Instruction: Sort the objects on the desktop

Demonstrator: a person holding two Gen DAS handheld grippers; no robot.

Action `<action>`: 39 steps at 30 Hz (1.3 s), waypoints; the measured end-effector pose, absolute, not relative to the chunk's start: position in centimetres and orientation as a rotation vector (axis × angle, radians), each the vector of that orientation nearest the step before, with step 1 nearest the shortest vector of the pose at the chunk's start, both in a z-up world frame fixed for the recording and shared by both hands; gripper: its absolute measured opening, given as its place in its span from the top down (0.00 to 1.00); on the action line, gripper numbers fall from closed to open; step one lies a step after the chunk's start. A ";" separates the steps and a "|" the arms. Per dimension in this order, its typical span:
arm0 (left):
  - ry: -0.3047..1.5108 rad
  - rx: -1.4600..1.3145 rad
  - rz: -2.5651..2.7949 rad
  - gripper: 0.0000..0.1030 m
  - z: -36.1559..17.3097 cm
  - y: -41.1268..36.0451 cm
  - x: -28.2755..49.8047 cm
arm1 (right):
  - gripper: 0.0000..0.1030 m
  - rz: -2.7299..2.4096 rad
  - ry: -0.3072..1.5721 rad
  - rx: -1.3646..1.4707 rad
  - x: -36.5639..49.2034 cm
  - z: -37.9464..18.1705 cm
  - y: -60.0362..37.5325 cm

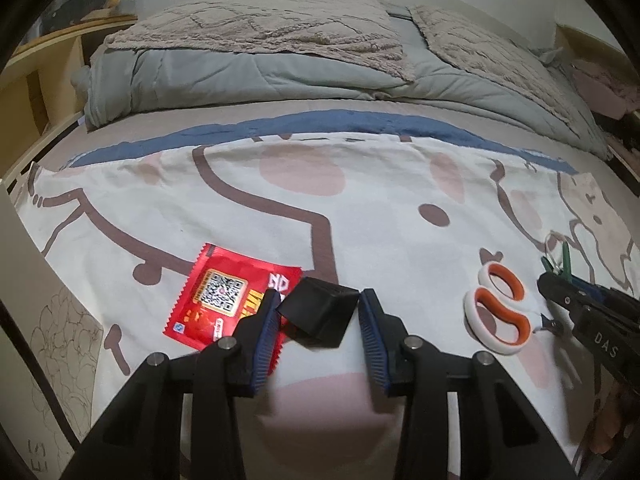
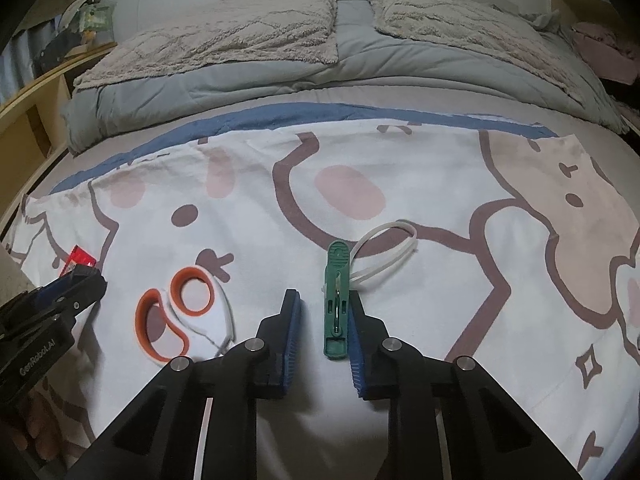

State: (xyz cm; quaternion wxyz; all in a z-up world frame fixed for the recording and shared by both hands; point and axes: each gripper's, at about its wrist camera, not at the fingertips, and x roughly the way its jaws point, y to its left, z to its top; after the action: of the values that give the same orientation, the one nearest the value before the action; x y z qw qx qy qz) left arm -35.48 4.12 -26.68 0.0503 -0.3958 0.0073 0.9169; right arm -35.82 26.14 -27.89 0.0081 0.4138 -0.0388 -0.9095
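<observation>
**Two grippers low over the cartoon bedspread, each with a thing between its fingers**

Your left gripper (image 1: 318,300) straddles a black box (image 1: 320,310); its left pad seems to touch the box, though you cannot tell whether the right pad presses. Under the box's left side lies a red packet (image 1: 224,294).

Your right gripper (image 2: 325,298) has a green clothespin (image 2: 337,300) between parted fingers: the right pad is against it, the left stands clear.

Scissors (image 2: 180,308) with orange-lined handles lie between the grippers. Bare bedspread (image 2: 400,160) stretches ahead to the folded grey duvet (image 1: 280,72).

Only the right wrist view shows the white loop (image 2: 394,248) behind the clothespin.
</observation>
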 end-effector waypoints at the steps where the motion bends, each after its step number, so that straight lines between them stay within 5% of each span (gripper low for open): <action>1: 0.036 -1.205 2.787 0.61 -26.6 4.3 -35.3 | 0.78 -2.841 -0.119 1.298 -35.7 -27.9 26.1; 17: 0.136 -1.208 2.688 0.61 -26.5 6.4 -32.1 | 0.78 -2.757 -0.101 1.329 -33.0 -27.9 26.2; 39: 0.024 -1.250 2.581 0.82 -26.4 6.4 -25.4 | 0.78 -2.667 -0.089 1.407 -28.3 -26.6 26.6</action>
State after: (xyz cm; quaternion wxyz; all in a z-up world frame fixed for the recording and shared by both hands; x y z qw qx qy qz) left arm -25.39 6.39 -26.45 0.1366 -0.4318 0.0083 0.8915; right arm -28.30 26.65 -26.63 0.0625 0.4656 -0.0294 -0.8823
